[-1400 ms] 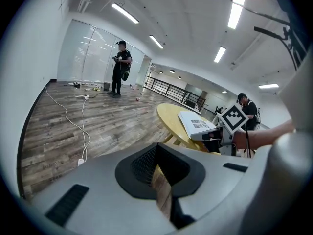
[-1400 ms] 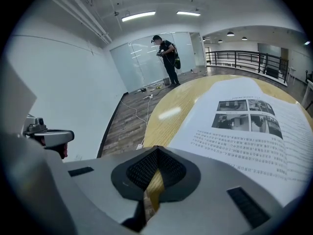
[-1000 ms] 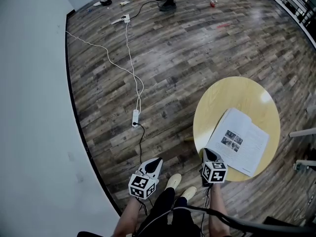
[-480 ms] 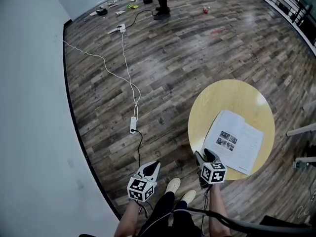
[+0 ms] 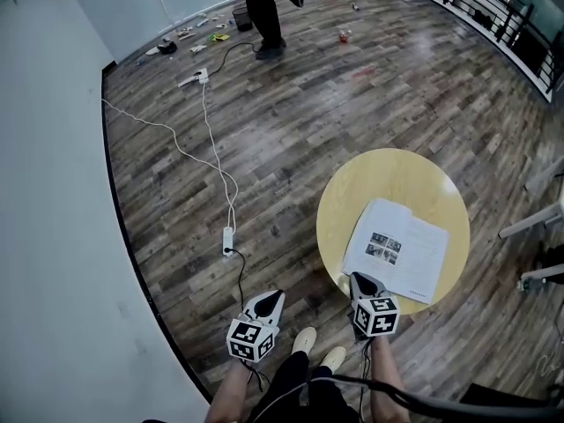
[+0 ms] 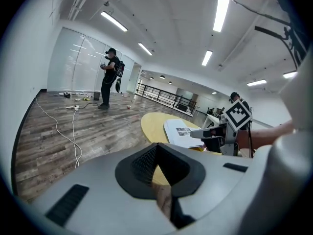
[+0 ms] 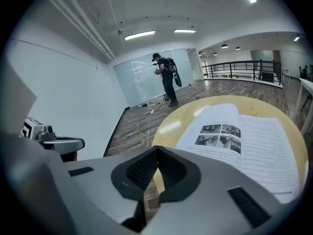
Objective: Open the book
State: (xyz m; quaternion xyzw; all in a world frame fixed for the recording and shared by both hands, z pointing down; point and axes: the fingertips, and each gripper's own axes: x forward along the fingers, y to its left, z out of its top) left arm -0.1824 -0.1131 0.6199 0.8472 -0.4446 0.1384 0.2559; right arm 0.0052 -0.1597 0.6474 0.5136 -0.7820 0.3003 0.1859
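1. Right gripper (image 5: 360, 279): jaws are pressed together with nothing between them. It sits at the near edge of the round table (image 5: 388, 173), just short of the book (image 5: 395, 248) and not touching it.
2. Left gripper (image 5: 276, 299): also closed and empty. It is off the table's left side over the wood floor, well apart from the book.
3. Step, as I read it: the book looks already open, so this is the back-off. Keep both tips clear of the near page edge so nothing snags or flips a leaf back.
4. If the left page springs up, a closed tip pressing near the spine should settle it. Don't pinch the thin paper.
5. Book: lies on the table's near half as a two-page spread, white pages up. The left page has a block of small photos above text and bows slightly toward the gutter. The right page is all text and flat.
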